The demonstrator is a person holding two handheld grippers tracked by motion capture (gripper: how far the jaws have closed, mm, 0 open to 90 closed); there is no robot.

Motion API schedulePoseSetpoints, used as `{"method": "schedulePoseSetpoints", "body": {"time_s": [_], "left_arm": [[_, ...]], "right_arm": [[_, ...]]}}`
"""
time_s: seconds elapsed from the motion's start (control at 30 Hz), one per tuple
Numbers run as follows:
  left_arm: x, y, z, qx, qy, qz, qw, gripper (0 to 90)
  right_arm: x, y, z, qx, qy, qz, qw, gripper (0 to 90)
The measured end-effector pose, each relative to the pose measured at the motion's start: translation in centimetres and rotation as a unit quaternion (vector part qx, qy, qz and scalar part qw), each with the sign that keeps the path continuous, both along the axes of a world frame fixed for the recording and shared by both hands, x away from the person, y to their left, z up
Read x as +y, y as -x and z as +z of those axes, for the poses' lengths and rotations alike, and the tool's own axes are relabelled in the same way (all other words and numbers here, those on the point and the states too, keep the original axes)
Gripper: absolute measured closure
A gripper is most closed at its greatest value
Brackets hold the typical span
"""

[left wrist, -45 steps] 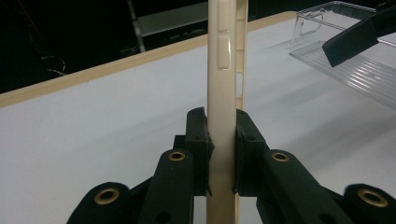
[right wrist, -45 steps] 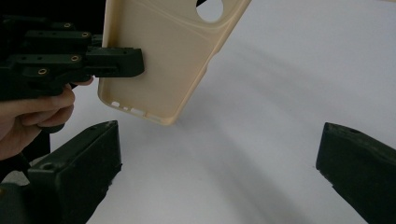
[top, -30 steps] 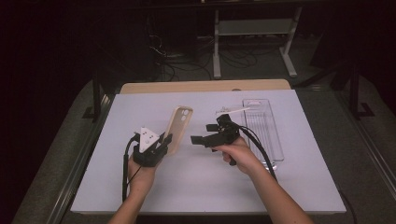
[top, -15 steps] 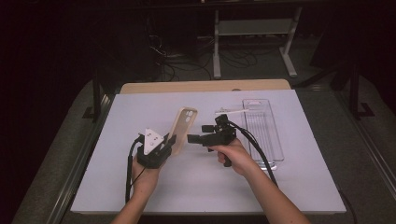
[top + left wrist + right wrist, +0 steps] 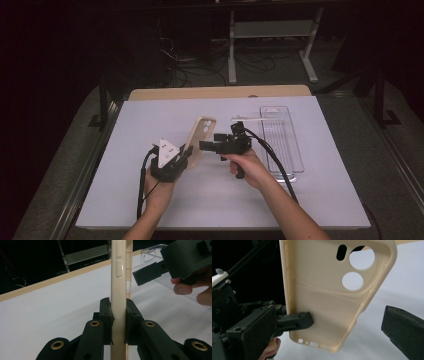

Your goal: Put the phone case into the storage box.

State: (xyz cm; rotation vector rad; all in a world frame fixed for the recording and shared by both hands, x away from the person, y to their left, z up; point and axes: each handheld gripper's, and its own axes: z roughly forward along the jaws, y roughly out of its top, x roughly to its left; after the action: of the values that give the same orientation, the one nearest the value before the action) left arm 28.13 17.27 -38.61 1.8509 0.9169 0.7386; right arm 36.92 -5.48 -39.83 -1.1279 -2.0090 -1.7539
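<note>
Beige phone case (image 5: pixel 200 137), held upright above the desk (image 5: pixel 150 115) at frame centre: the left tool (image 5: pixel 118 312) pinches its lower edge, the right tool (image 5: pixel 207 146) stands spread just beside it; light, flexible, probably best gripped at the rims.

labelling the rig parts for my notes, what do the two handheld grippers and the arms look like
Both grippers are black, with two blocky jaws on linked bars fixed by brass-coloured rivets. The left gripper carries a pale grey three-cornered plate with small dark dots on top. The right gripper has a pistol-style handle. A black cable trails from each toward the person. The forearms are bare, with no sleeves or gloves.
</note>
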Motion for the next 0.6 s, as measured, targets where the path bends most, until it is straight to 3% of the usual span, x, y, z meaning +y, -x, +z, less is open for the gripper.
{"method": "schedulePoseSetpoints", "body": {"time_s": [0.07, 0.6], "left_arm": [[-0.2, 0.1, 0.0, 0.001, 0.002, -0.001, 1.0000, 78.9], [-1.4, 0.5, -0.3, -0.001, -0.005, -0.019, 0.9998, 78.8]], "right_arm": [[0.0, 0.0, 0.0, 0.009, -0.003, -0.003, 1.0000, 0.0], [0.2, 0.0, -0.1, 0.011, -0.020, -0.013, 0.9997, 0.0]]}}
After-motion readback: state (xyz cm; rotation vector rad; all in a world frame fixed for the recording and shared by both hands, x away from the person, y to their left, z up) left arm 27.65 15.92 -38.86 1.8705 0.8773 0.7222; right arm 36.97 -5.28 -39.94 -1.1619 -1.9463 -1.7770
